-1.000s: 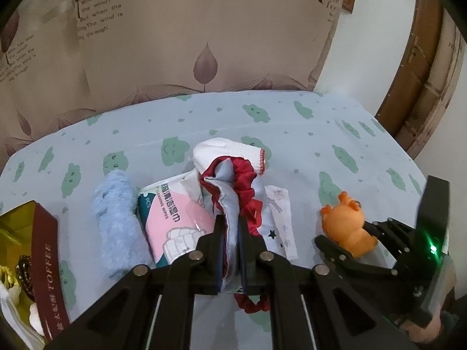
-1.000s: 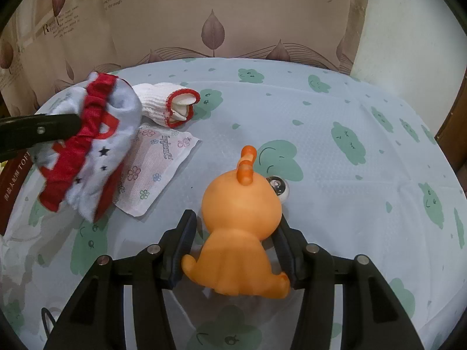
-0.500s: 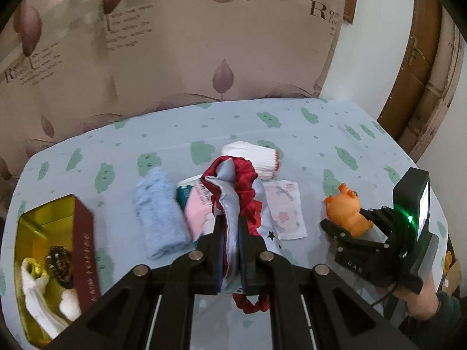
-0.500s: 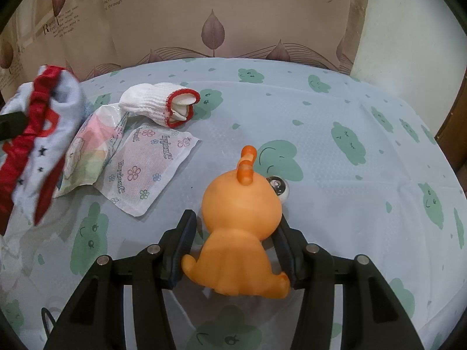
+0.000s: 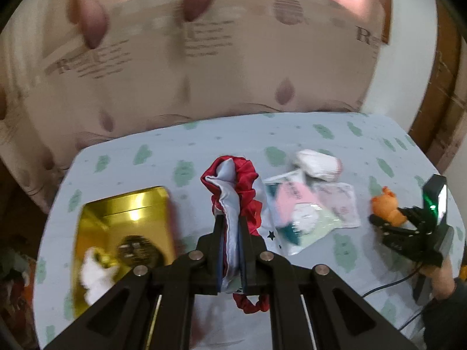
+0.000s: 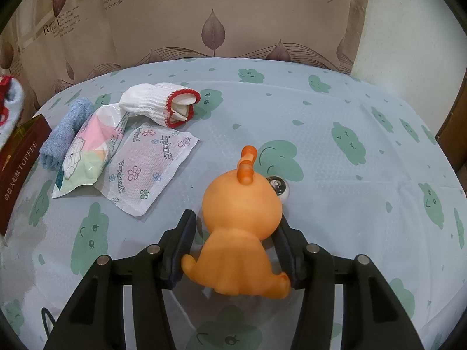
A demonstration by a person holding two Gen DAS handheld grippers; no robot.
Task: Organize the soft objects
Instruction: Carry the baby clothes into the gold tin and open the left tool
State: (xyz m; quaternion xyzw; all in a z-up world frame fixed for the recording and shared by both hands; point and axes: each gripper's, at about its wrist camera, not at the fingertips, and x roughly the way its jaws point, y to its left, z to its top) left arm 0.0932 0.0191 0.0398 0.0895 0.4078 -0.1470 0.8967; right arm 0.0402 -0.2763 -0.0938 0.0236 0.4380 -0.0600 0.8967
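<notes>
My left gripper [image 5: 231,227] is shut on a red-and-white frilled cloth [image 5: 233,186] and holds it above the table, just right of an open gold toffee box [image 5: 122,233]. The cloth's edge shows at far left in the right wrist view [image 6: 8,102]. My right gripper [image 6: 236,233] has its jaws around an orange rubber toy [image 6: 242,224] that sits on the table; the left pad stands a little off it. The toy also shows in the left wrist view [image 5: 386,207].
A white sock with red cuff [image 6: 160,105], a blue rolled towel [image 6: 67,131], a wipes pack [image 6: 87,157] and a flowered sachet [image 6: 149,169] lie on the blue tablecloth [image 6: 335,204]. The box holds a white item [image 5: 96,274]. A curtain hangs behind.
My left gripper has carried the cloth up and to the left, toward the gold box. The right gripper and orange toy have not moved.
</notes>
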